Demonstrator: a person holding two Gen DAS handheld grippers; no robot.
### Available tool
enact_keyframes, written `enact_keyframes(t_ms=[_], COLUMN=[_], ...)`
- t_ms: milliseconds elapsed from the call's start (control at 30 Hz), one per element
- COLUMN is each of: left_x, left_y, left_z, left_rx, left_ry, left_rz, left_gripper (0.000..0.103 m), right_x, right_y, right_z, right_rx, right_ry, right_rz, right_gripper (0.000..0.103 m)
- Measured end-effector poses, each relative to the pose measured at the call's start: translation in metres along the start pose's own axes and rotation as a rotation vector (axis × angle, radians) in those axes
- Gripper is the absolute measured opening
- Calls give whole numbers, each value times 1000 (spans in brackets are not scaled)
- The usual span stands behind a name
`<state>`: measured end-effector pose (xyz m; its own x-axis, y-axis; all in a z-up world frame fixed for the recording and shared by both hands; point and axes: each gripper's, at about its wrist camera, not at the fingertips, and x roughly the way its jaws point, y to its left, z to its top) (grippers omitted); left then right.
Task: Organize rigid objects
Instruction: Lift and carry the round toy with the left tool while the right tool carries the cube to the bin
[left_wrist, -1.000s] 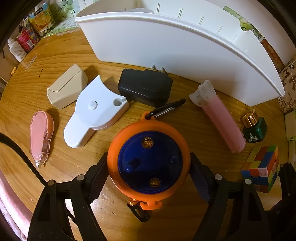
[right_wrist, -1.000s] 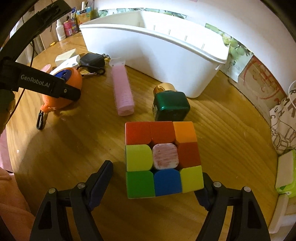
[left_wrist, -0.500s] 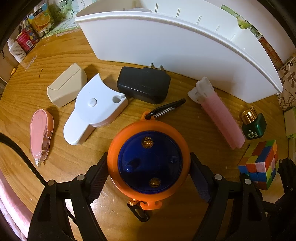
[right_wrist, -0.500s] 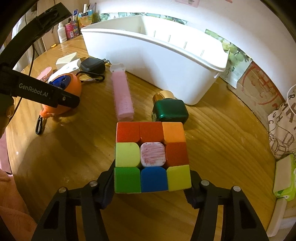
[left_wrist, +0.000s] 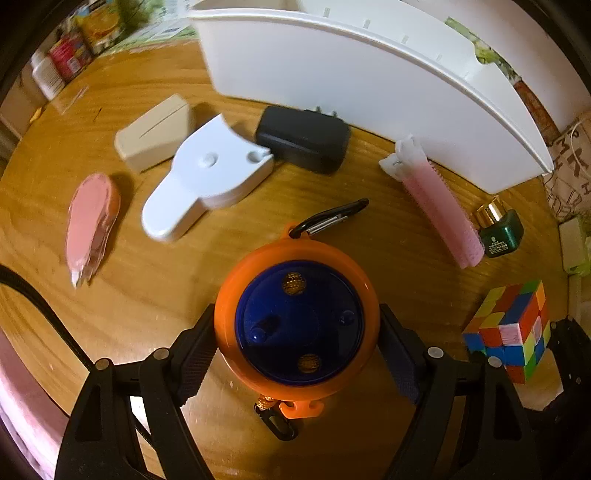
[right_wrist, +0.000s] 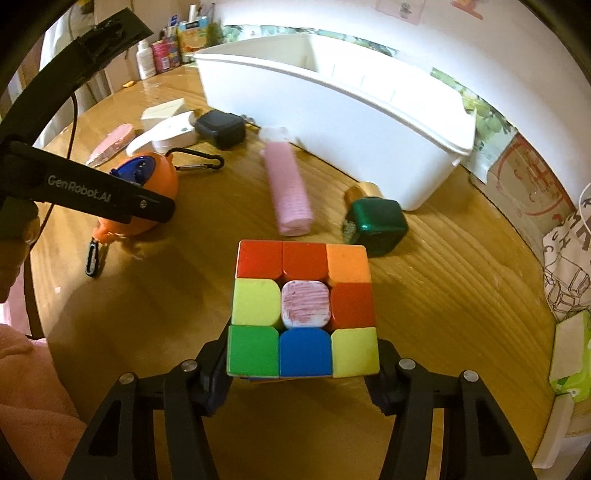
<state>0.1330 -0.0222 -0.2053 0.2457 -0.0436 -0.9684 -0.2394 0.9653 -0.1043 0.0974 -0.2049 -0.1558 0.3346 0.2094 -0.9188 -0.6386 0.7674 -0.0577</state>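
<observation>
Nearby, a round wooden table (right_wrist: 461, 277) carries a white bin (right_wrist: 332, 122); both grippers point steeply down; the left gripper (left_wrist: 297, 360) clamps an orange case (left_wrist: 297, 321); the right gripper (right_wrist: 301, 373), just closed, grips the puzzle cube (right_wrist: 303, 308).

Cube (right_wrist: 303, 310): red, orange, yellow, green, blue tiles, scribbled pink-white centre. Round case (left_wrist: 297, 321) orange with blue face; bin (left_wrist: 369, 81) white. Bottle (right_wrist: 376, 223) green, gold cap; roller (left_wrist: 441, 210) pink; charger (left_wrist: 303, 138) black.

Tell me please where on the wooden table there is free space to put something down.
Bare wood lies between the puzzle cube and the orange round device, also right of the cube toward the green bottle. It is crowded before the white bin: black charger, white holder, pink roller.
</observation>
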Motion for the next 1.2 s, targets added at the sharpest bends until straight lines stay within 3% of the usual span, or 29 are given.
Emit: enact_keyframes(t_ms=[367,767,933,1200], left_x=[-24,-57,-71,-102], left_y=[27,66,84,91], left_z=[-21,-37,-20,12], left_rx=[-84,-151,-134,-88], left_ry=[-79,-188,-258,-376], left_rz=[-20,22,62,107], left_gripper=[83,83,83,83], right_x=[-23,-48,-62,-72], right_y=[29,65,72,63], right_z=[18,58,78,108], right_rx=[-81,-223,-294,-296], right_ry=[-81,-212,-276,-340], right_rz=[48,126,126,94], right_gripper=[59,59,59,59])
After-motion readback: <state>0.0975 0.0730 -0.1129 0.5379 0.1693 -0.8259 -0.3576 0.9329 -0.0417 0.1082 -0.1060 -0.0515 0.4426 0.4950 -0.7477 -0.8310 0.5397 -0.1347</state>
